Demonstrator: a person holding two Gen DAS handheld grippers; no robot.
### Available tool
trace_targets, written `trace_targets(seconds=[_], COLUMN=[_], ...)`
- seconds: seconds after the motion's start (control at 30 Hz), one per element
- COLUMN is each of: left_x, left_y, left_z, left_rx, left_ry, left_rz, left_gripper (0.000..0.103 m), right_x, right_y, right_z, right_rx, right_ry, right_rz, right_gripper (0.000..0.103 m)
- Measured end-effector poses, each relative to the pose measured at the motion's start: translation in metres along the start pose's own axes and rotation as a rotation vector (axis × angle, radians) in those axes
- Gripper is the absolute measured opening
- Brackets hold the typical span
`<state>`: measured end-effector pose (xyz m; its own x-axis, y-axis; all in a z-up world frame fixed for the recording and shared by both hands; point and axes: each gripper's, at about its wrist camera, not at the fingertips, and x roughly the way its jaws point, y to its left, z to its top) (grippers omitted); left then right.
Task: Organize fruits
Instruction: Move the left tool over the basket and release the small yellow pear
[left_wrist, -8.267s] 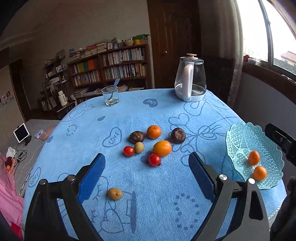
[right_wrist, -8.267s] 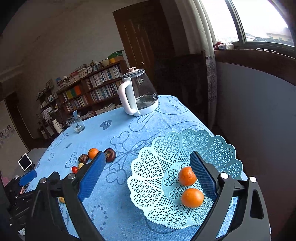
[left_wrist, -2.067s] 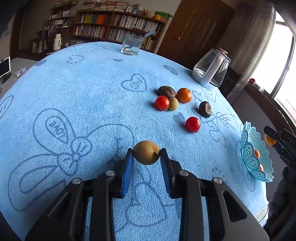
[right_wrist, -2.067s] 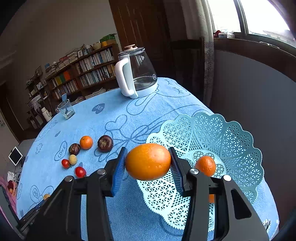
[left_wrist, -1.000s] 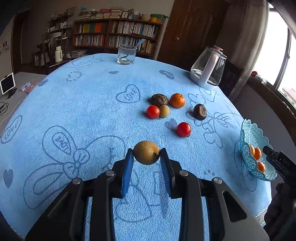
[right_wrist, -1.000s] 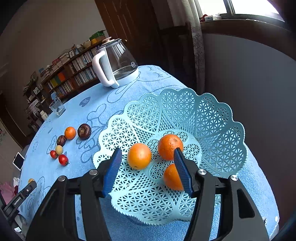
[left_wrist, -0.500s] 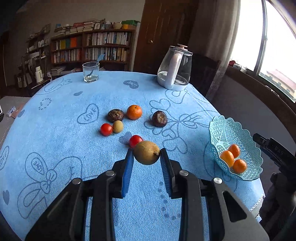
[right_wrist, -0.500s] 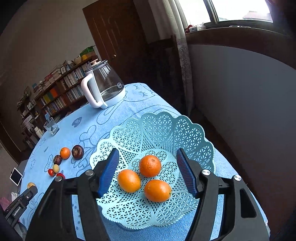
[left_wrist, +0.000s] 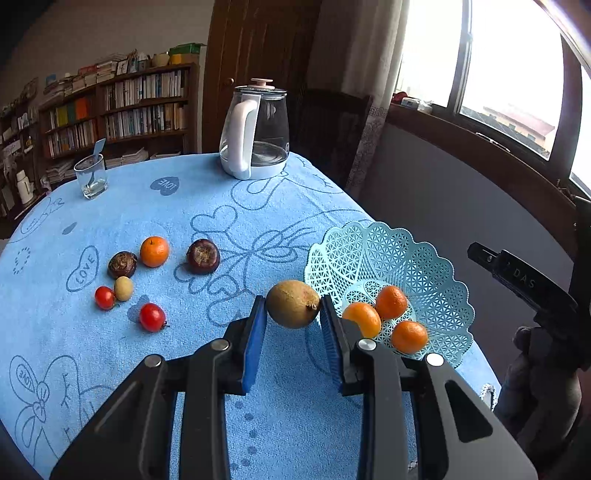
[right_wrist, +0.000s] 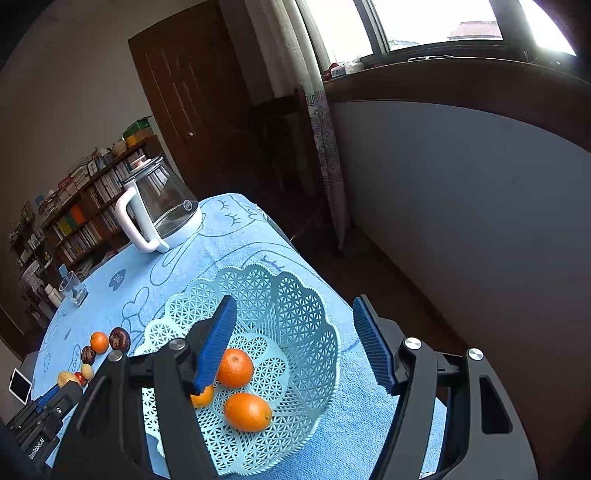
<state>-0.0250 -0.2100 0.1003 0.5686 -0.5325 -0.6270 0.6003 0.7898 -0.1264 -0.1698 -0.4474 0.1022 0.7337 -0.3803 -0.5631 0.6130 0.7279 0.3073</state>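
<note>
My left gripper (left_wrist: 293, 314) is shut on a brownish-yellow fruit (left_wrist: 293, 303) and holds it above the cloth, just left of the turquoise lattice basket (left_wrist: 436, 269). Three oranges (left_wrist: 391, 302) lie in the basket. On the blue cloth to the left lie an orange (left_wrist: 154, 251), two dark brown fruits (left_wrist: 202, 256), two red tomatoes (left_wrist: 152, 317) and a small yellow fruit (left_wrist: 123, 288). My right gripper (right_wrist: 295, 345) is open and empty, above the basket (right_wrist: 306, 332) and its oranges (right_wrist: 246, 411).
A glass kettle (left_wrist: 255, 129) with a white handle stands at the table's far edge. A drinking glass (left_wrist: 91, 176) stands at the far left. The table edge drops off just right of the basket. Bookshelves, a door and a window wall lie behind.
My left gripper has carried the brownish fruit right, up to the basket's left rim. My right gripper has lifted back from the basket, still open; three oranges stay inside.
</note>
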Motion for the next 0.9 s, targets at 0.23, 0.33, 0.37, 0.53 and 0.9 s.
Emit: trace_targets(seconds=[0.23, 0.33, 0.37, 0.53, 0.9], left_x=[0.03, 0.041, 0.045, 0.056, 0.049], left_y=[-0.027, -0.036, -0.039, -0.043, -0.036], left_z=[0.001, -0.001, -0.001, 0.0, 0.002], left_rx=[0.036, 0.057, 0.063, 0.072, 0.075], left_ry=[0.054, 0.069, 0.074, 0.09, 0.041], left_rz=[-0.035, -0.04, -0.038, -0.024, 0.019], left_gripper=[0.03, 0.03, 0.03, 0.031, 0.082], right_x=[0.0, 0.0, 0.0, 0.003, 0.001], right_y=[-0.006, -0.006, -0.006, -0.003, 0.005], right_z=[0.004, 0.005, 0.005, 0.001, -0.002], right_rx=[0.017, 0.022, 0.023, 0.013, -0.021], right_ry=[0.009, 0.011, 0.013, 0.027, 0.027], right_rz=[0.018, 0.023, 0.026, 0.033, 0.037], right_gripper=[0.068, 0.068, 0.068, 0.073, 0.075])
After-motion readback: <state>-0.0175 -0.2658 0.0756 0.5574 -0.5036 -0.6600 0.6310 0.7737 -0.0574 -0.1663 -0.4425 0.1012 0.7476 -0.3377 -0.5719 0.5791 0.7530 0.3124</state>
